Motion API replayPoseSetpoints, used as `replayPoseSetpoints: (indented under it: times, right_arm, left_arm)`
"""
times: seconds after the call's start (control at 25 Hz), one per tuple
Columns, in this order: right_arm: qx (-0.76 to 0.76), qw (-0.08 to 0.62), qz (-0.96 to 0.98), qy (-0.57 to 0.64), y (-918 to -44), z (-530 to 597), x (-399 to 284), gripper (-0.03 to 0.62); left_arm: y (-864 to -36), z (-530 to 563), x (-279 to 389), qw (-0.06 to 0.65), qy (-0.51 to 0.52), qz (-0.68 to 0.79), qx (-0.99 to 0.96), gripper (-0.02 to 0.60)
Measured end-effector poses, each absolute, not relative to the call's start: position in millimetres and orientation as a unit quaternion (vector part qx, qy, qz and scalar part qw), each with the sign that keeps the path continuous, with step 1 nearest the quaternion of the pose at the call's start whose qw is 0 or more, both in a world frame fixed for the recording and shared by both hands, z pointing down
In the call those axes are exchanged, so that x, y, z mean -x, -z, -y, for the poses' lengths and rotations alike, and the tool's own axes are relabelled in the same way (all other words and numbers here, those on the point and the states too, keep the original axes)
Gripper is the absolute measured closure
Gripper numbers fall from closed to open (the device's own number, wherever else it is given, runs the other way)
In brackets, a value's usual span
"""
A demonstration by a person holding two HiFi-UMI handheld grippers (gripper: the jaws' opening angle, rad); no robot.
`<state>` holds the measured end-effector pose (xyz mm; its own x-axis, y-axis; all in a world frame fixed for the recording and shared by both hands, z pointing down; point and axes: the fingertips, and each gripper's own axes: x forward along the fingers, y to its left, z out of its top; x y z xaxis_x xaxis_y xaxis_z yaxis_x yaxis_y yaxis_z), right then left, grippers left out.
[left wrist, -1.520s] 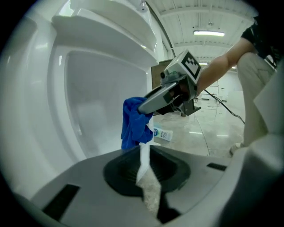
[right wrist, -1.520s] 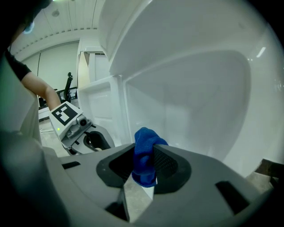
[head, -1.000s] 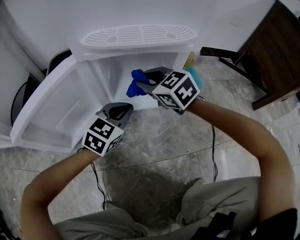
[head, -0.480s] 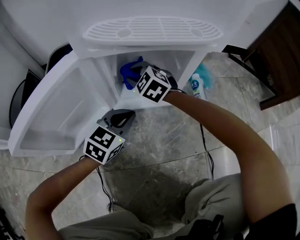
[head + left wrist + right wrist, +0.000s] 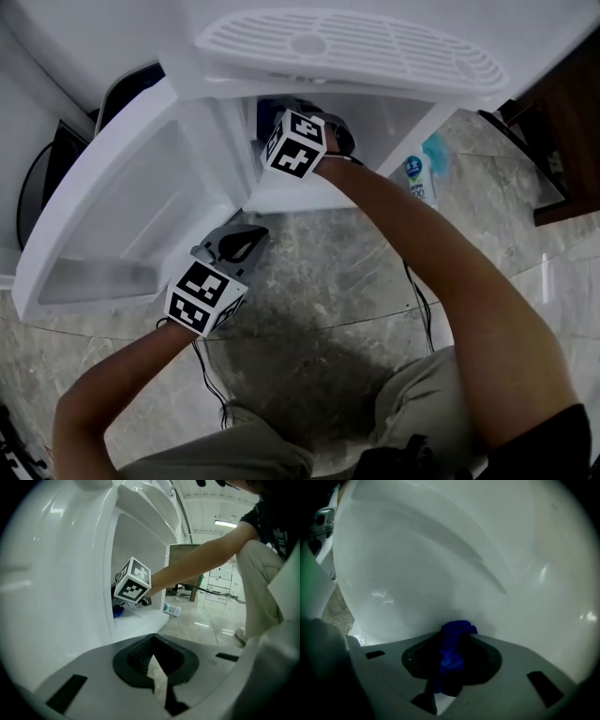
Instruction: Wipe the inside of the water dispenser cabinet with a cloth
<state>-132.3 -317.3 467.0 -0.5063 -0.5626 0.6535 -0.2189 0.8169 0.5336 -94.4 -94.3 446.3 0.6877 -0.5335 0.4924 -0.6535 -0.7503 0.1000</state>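
Observation:
The white water dispenser's cabinet point(image 5: 375, 122) stands open below the drip grille point(image 5: 347, 47), its door point(image 5: 112, 225) swung out to the left. My right gripper point(image 5: 452, 663) reaches into the cabinet and is shut on a bunched blue cloth point(image 5: 454, 646), close to the white inner wall point(image 5: 440, 564). In the head view only its marker cube point(image 5: 295, 145) and the forearm show at the opening. My left gripper point(image 5: 239, 242) hangs shut and empty outside, over the floor by the door's lower corner. From the left gripper view the cloth point(image 5: 117, 612) peeks out under the right cube.
A small plastic bottle point(image 5: 417, 183) with a blue label lies on the grey stone floor right of the cabinet. Black cables point(image 5: 417, 300) trail across the floor. Dark wooden furniture point(image 5: 572, 141) stands at the far right. A dark round object point(image 5: 47, 187) sits behind the door.
My right gripper has carried the blue cloth from in front of the opening to deep inside the cabinet and rolled over. The left gripper has sunk a little near the door.

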Motion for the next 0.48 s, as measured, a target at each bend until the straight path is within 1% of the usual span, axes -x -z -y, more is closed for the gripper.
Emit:
replayPoseSetpoints:
  times: [0.48]
  right_arm:
    - [-0.206, 0.431, 0.853, 0.208, -469, 284, 130, 0.502]
  left_arm:
    - [-434, 110, 81, 0.13, -0.206, 0.324, -0.914, 0.577]
